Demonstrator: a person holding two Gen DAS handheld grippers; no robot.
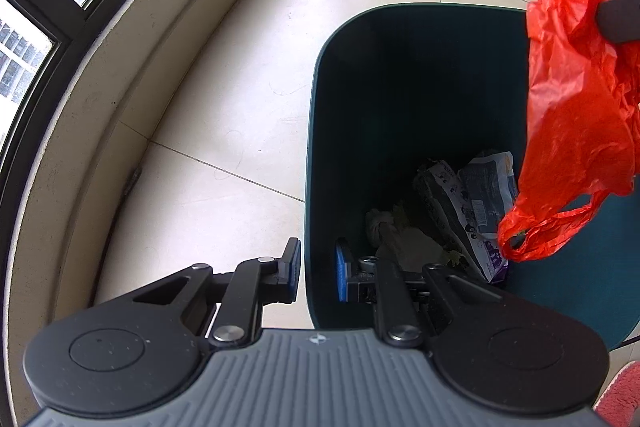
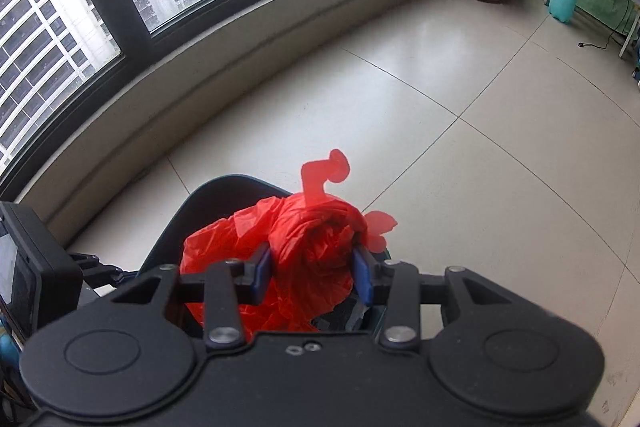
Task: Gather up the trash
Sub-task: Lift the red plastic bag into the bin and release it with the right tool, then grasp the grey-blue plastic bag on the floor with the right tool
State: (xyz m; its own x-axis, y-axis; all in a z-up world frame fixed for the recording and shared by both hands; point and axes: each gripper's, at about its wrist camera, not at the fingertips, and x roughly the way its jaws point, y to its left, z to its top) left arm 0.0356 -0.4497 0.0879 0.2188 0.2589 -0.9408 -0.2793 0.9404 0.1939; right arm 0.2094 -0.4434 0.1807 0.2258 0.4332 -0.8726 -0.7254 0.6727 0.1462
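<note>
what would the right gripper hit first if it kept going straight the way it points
Probably the dark green trash bin: the right gripper, shut on the red plastic bag, points steeply down over its opening. Depth is unclear.

The plastic bag (image 1: 580,107) is bright red. The bin (image 1: 316,163) at six o'clock is dark teal; the floor tiles (image 2: 440,87) are pale cream.

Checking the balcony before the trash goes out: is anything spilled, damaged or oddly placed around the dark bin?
Nothing looks spilled or damaged. The dark green plastic bin stands upright, with wrappers and tissue inside. The left gripper is shut on its rim. The right gripper holds a crumpled red plastic bag over the bin. The cream tiled floor looks clean.
</note>
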